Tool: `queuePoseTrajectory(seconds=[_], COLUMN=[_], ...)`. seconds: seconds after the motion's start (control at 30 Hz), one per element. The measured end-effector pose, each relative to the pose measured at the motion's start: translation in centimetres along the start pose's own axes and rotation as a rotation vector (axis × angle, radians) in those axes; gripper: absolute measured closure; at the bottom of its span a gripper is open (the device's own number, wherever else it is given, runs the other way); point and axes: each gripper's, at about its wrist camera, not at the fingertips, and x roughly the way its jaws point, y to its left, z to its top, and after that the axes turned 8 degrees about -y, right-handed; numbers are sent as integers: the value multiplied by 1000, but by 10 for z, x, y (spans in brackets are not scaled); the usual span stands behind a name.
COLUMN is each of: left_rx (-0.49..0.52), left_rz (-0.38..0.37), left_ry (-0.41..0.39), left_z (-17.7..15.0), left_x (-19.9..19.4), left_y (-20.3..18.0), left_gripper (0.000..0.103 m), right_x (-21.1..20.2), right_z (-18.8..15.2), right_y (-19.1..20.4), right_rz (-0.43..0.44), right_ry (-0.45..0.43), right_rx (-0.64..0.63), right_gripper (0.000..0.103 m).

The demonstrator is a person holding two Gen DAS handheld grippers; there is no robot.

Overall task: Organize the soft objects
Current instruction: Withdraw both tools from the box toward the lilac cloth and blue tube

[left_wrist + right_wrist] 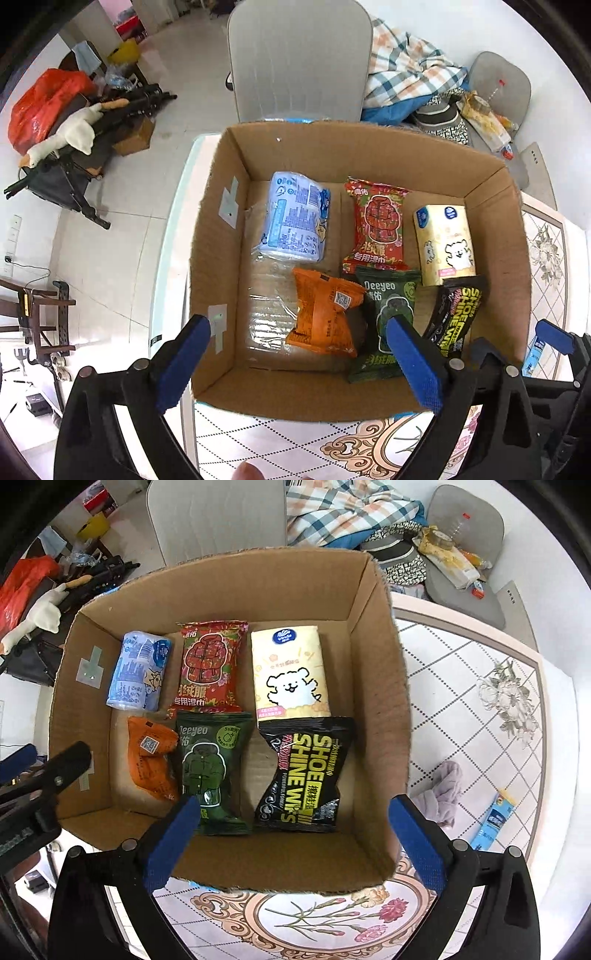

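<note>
Left claw [306, 358]: wide open, holding nothing, pointing down over the near-left part of the cardboard box [236, 587].
Right claw [291, 834]: wide open too, nothing between its blue pads, hanging over the near-right part of the box.
Below the left claw: an orange pack [325, 314], crumpled and tipped up on one side, with the green pack [210, 771] just beside it.
Below the right claw: the black shoe wipes pack [306, 775], lying flat, a little squeezed in the middle.
Farther from the claws: a blue roll pack [140, 672], a red pack [210, 664] and a yellow tissue pack [290, 672], side by side in a row along the far wall.
Outside the box: a purple cloth [443, 790] and a small blue packet [495, 819] lie on the desk [480, 709], to the right of the right claw.
Job so far: six soft things are in the box; I think two are left out.
What could go wrong: the two claws are close together, so they could bump. The orange pack leans, so a nudge could flip it onto the green one. The cloth is floppy and could slip out of a weak pinch.
</note>
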Motion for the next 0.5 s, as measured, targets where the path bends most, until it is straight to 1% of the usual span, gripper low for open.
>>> queuePoseTrajectory(seconds=[0.13,0.33,0.5], left_rx=[-9,11,-7], left_rz=[-19,-6,-29], left_ry=[-24,-75,-111], left_z=[-9,-27,-37], left_x=[-16,-45,-73], left_y=[-1,-6,-4], left_gripper=[5,5,5], right_x=[-13,-42,-76], right_z=[-9,-28,-41], right_y=[-2,-4,-4], right_rz=[11,32,40], right_ry=[-17,-63,-128], right_rx=[-1,8,-9], right_gripper=[0,0,0])
